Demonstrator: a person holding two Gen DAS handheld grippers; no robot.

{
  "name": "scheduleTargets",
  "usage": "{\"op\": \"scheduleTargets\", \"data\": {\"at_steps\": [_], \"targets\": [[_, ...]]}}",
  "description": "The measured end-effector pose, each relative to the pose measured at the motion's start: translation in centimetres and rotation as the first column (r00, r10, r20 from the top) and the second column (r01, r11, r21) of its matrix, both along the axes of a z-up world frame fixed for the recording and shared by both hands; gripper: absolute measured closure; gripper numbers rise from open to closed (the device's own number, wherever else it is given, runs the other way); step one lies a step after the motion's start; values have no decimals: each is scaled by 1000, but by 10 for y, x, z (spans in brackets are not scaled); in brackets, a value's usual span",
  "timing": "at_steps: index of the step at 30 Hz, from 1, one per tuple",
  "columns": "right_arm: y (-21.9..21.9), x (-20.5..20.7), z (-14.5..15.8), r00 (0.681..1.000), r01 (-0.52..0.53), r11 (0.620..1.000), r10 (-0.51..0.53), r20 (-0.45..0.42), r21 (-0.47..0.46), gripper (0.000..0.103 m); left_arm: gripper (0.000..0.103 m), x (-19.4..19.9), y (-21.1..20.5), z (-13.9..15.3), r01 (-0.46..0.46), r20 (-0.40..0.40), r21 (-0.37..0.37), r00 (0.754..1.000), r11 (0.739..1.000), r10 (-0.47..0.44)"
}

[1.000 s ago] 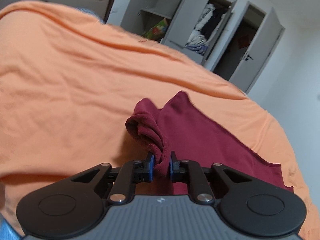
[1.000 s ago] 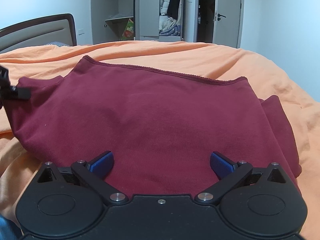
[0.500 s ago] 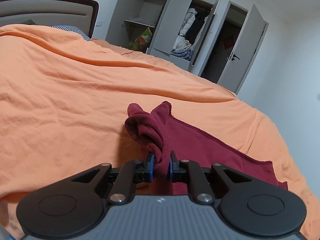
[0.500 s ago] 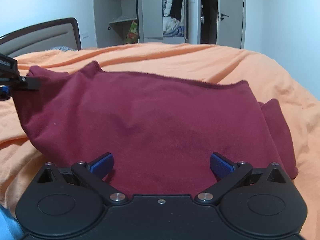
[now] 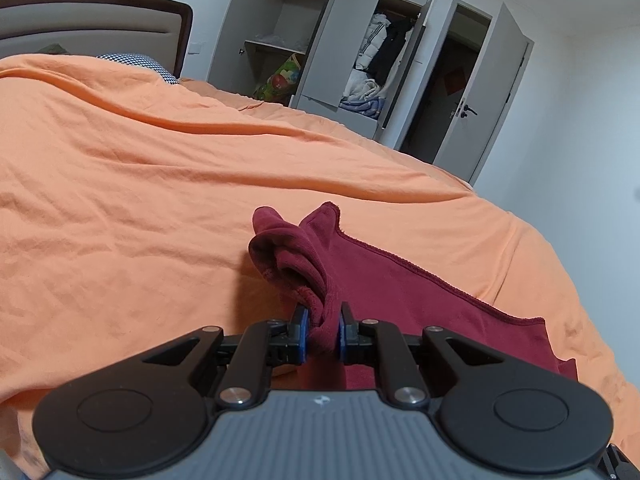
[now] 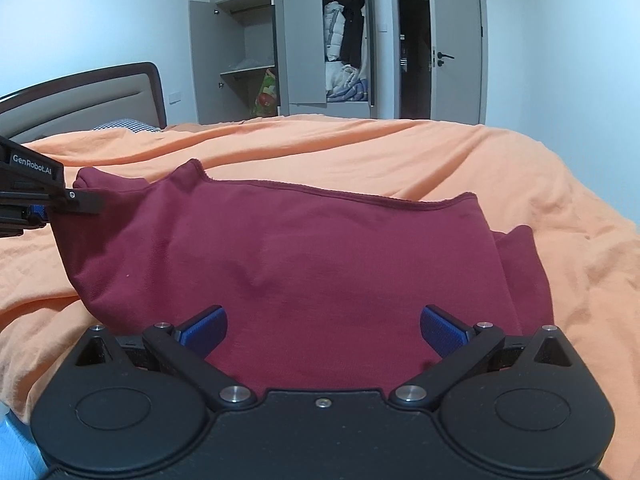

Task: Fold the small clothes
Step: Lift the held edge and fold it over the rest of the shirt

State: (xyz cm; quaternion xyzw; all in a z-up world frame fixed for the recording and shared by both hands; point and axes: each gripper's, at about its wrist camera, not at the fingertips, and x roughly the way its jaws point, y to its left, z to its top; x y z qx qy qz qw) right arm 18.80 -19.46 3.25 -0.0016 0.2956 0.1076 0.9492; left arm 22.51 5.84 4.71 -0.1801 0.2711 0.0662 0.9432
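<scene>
A dark red garment (image 6: 304, 256) lies on the orange bedspread (image 6: 400, 152), its left end lifted off the bed. My left gripper (image 5: 323, 334) is shut on a bunched corner of that garment (image 5: 308, 276), which stretches away to the right. In the right wrist view the left gripper (image 6: 36, 196) shows at the left edge, holding the raised cloth. My right gripper (image 6: 323, 326) is open, its blue pads (image 6: 204, 326) wide apart just above the near part of the garment, with no cloth between them.
The orange bedspread (image 5: 160, 200) covers the whole bed. A padded headboard (image 5: 100, 28) and a checked pillow (image 5: 136, 62) sit at the far left. Open grey wardrobes (image 6: 320, 48) with clothes and a door (image 6: 456, 52) stand beyond the bed.
My left gripper has lifted the garment's corner higher and pulled it taut, so the left end now stands off the bed. The right gripper stays open over the cloth.
</scene>
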Motion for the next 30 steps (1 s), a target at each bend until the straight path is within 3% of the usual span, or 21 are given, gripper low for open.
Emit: {"op": "scheduleTargets", "data": {"at_steps": [8, 14, 17, 19, 23, 26, 28, 30], "targets": [[-16, 0, 5, 999, 49, 999, -49, 6, 15, 0, 89, 11, -25, 23, 105, 58, 67, 992, 992, -109], [-43, -9, 14, 992, 123, 992, -123, 27, 10, 0, 89, 30, -80, 46, 288, 100, 144, 948, 947, -304], [-61, -20, 18, 983, 181, 983, -181, 43, -15, 0, 89, 38, -120, 51, 409, 104, 178, 897, 895, -431], [-74, -29, 20, 973, 229, 973, -228, 48, -35, 0, 89, 38, -150, 50, 497, 98, 193, 848, 846, -520], [-103, -50, 18, 942, 335, 939, -332, 47, -80, 0, 89, 29, -207, 38, 664, 45, 210, 727, 718, -685], [-126, -67, 8, 911, 411, 903, -413, 14, -125, 0, 89, 24, -236, 13, 758, -43, 163, 645, 632, -763], [-141, -76, 0, 891, 448, 884, -455, -18, -135, 0, 89, 22, -248, -5, 789, -106, 142, 612, 597, -784], [-154, -85, -7, 869, 482, 865, -492, -46, -139, 1, 89, 18, -252, -18, 800, -138, 137, 599, 584, -789]]}}
